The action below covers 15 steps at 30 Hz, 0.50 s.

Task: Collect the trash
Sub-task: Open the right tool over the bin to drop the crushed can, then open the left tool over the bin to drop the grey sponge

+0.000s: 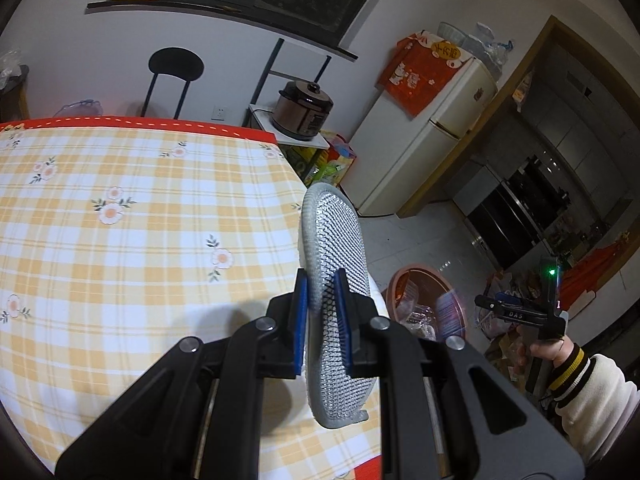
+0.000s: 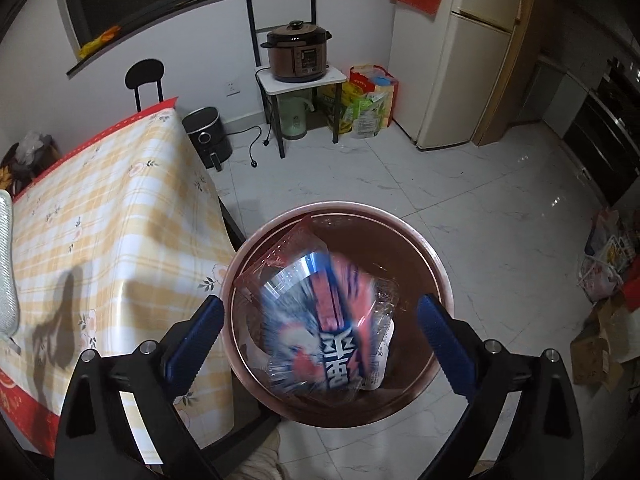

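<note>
My left gripper (image 1: 322,292) is shut on a grey mesh insole (image 1: 334,248) and holds it on edge above the right edge of the table. My right gripper (image 2: 320,320) is open, its jaws wide apart, right above a round pink-brown trash bin (image 2: 436,256) on the floor. A blue, red and white snack wrapper (image 2: 320,320), motion-blurred, hangs between the open jaws over the bin, touching neither finger. Clear plastic packaging (image 2: 288,248) lies in the bin. The bin (image 1: 404,276) and the right gripper (image 1: 484,302) also show in the left wrist view.
The table with a yellow checked flower cloth (image 1: 120,220) stands left of the bin. A black chair (image 1: 176,64), a stand with a rice cooker (image 2: 298,56), a fridge (image 2: 472,52), bags (image 2: 368,100) and an air fryer (image 2: 206,136) line the wall. Boxes and bags (image 2: 604,320) sit at right.
</note>
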### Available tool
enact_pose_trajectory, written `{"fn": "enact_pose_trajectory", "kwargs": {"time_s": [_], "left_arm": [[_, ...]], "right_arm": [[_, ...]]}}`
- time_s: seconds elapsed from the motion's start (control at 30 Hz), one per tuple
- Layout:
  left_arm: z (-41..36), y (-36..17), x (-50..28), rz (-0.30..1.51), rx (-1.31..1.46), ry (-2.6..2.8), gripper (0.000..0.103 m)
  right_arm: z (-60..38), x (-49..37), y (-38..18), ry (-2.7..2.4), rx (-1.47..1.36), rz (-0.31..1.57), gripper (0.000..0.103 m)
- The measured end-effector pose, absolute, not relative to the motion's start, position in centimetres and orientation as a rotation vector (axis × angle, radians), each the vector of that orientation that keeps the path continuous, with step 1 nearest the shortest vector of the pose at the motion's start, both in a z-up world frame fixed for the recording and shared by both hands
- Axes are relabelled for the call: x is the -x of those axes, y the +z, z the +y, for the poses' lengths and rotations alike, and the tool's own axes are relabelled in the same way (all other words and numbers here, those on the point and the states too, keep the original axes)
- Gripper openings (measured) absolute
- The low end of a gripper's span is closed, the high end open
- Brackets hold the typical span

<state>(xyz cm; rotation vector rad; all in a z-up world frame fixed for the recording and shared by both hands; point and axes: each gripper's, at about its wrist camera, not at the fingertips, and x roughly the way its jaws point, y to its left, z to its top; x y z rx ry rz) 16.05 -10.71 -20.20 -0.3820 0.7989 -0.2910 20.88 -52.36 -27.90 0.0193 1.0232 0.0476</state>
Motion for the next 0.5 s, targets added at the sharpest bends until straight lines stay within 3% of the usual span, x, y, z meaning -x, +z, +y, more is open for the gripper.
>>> {"fn": "enact_pose_trajectory", "kwargs": {"time_s": [0.5], "left_arm": [[-19.2, -20.7, -19.7, 0.836, 0.304, -0.452, 0.017]], "right_arm": [[-54.7, -18.0, -25.2, 0.011, -0.071, 0.958, 0.098]]}}
